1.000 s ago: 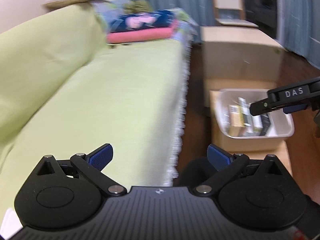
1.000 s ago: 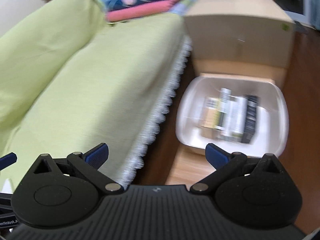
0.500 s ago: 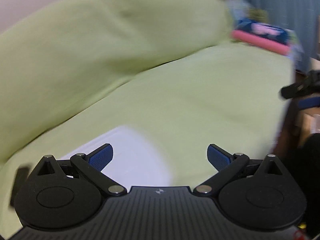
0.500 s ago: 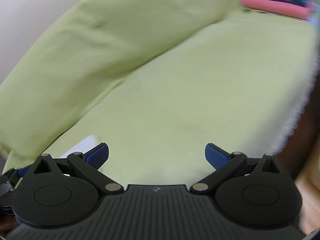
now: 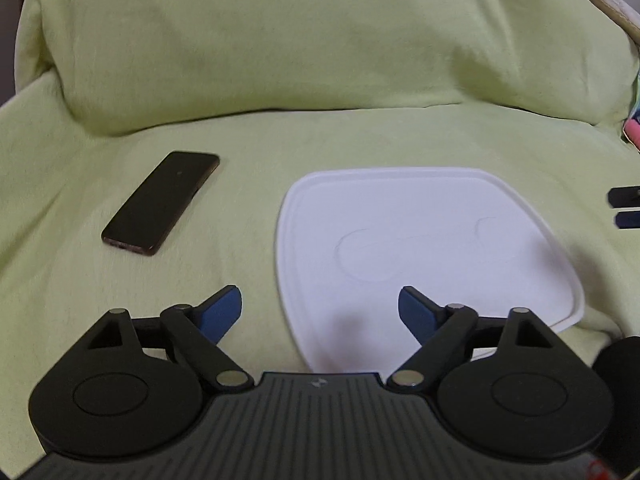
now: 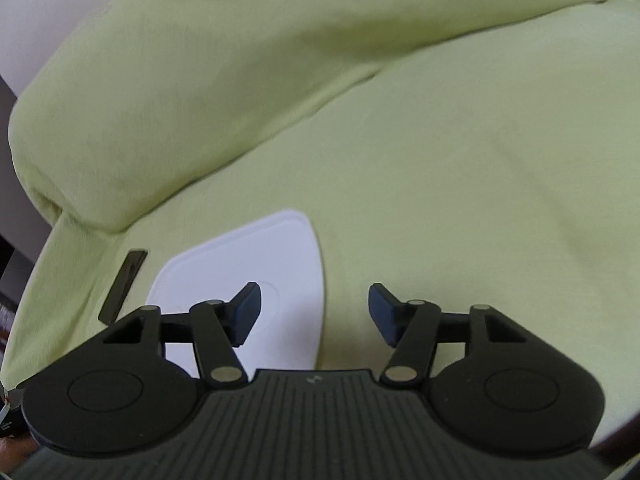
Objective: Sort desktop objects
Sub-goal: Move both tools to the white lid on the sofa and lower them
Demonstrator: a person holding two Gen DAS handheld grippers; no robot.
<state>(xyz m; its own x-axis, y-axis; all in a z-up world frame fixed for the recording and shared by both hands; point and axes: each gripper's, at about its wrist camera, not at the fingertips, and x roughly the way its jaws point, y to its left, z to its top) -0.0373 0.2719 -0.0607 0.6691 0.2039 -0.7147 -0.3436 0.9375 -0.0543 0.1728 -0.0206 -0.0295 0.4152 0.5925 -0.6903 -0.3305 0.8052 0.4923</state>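
Note:
A flat white plastic lid (image 5: 424, 248) lies on the green sofa seat, and a dark phone (image 5: 162, 202) lies to its left. My left gripper (image 5: 320, 312) hovers open over the lid's near left edge, nothing between its blue pads. In the right wrist view the lid (image 6: 256, 268) sits low and left, with the phone (image 6: 122, 286) as a thin dark strip beyond it. My right gripper (image 6: 314, 314) is open and empty over the lid's right edge. Its fingertips (image 5: 624, 208) show at the far right of the left wrist view.
The green sofa cover (image 5: 320, 136) fills both views, with the backrest cushion (image 5: 320, 32) behind the lid. A pink folded cloth (image 5: 634, 130) peeks in at the right edge. Open seat stretches to the right of the lid (image 6: 480, 200).
Both views have swung left from the white bin of boxes on the low table to the sofa seat. The lid and phone have come into view. Both grippers have stayed open.

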